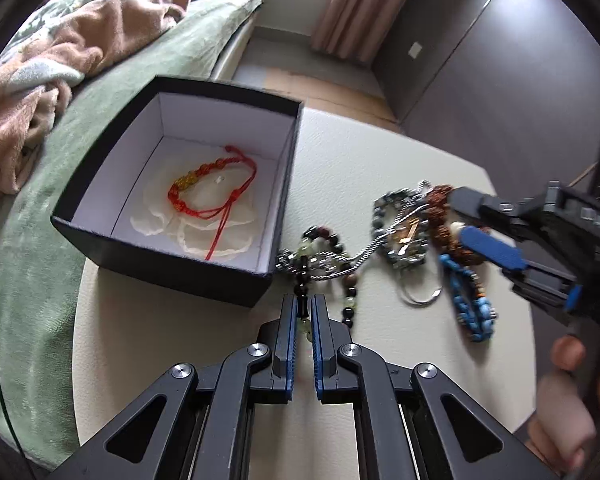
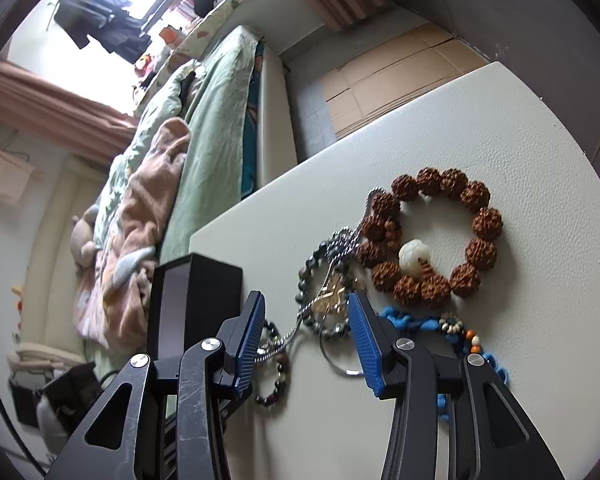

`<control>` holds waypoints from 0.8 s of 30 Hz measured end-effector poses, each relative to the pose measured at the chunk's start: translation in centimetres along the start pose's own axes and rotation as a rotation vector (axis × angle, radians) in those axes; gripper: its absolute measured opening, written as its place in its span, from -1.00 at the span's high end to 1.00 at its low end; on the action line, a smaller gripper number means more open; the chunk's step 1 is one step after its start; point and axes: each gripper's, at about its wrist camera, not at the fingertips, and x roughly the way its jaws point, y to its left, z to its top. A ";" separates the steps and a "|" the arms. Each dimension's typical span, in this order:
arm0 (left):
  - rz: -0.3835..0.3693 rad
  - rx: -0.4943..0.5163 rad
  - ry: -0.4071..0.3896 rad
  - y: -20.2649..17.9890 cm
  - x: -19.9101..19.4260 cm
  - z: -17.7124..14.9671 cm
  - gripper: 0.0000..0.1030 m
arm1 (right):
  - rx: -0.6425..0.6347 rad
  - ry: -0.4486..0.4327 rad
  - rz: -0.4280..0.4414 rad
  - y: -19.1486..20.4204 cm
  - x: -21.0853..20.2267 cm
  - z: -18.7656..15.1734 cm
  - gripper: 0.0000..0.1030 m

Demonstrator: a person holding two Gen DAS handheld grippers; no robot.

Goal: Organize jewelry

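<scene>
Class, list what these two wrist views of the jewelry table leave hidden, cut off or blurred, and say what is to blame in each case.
1. Black box, right wrist view: inside hidden by its own wall.
2. Blue bracelet, right wrist view: partly covered by the right tongs.
3. Brown seed bracelet, left wrist view: blurred and overlapped by the right tongs.
4. Dark bead bracelet, left wrist view: the gripped part is hidden between the left tongs.

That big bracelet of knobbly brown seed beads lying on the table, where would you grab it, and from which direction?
Grip the brown seed-bead bracelet across its ring from above, one finger inside the open middle and one outside. It lies flat, so there is no edge to slide under. Choose the far arc, which looks clear; the near side lies against the blue bracelet and the silver chain.
</scene>
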 end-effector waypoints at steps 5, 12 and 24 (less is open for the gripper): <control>-0.095 -0.028 -0.037 0.4 -2.2 0.7 0.87 | 0.026 0.059 0.051 0.1 1.0 -0.1 0.11; -0.128 -0.052 -0.039 1.6 -2.9 1.1 0.87 | 0.053 0.185 0.110 1.2 4.3 -2.1 0.11; -0.161 -0.097 -0.039 2.8 -3.6 1.3 0.87 | 0.131 0.115 0.068 2.1 6.5 -2.8 0.26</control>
